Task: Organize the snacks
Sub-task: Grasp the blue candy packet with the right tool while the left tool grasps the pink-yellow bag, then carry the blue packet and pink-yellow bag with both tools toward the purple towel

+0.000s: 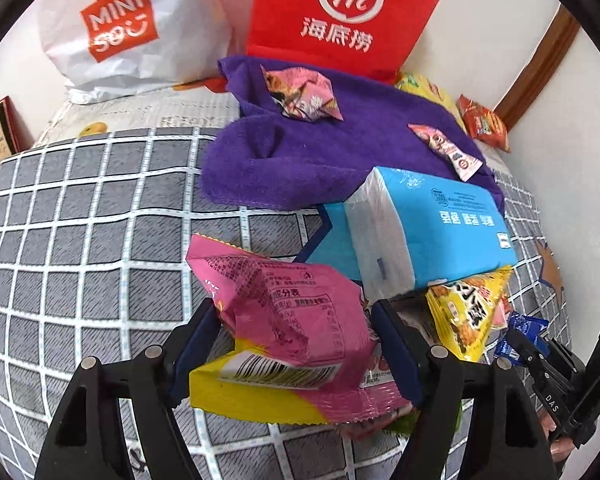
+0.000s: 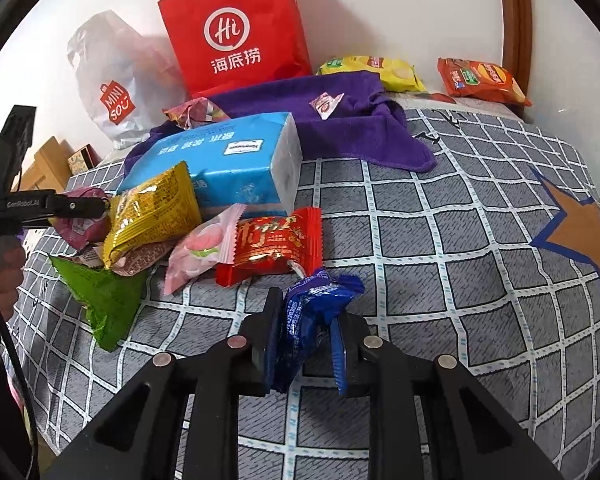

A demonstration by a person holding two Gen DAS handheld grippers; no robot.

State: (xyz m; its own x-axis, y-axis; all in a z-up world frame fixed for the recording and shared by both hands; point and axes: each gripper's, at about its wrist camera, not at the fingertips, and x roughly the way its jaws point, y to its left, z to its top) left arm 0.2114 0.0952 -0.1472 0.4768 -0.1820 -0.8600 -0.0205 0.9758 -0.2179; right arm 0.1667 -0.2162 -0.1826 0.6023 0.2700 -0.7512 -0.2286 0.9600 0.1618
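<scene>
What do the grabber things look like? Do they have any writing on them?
Both are black plastic with silver round bolts and dark blue pads on the jaws. The right gripper shows white letters "DAS" in the left view. The left gripper reads "GenRobot.AI", with a black cable hanging below.

Pink snack packet [image 1: 288, 320] between left hand-held gripper [image 1: 296, 344] fingers, blue tissue pack [image 1: 432, 224] beyond.

Black hand-held gripper [image 2: 306, 344], blue pads [image 2: 274, 344], silver screws [image 2: 236, 342]

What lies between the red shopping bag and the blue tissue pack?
In the right wrist view, the purple towel lies between the red shopping bag and blue tissue pack.
</scene>
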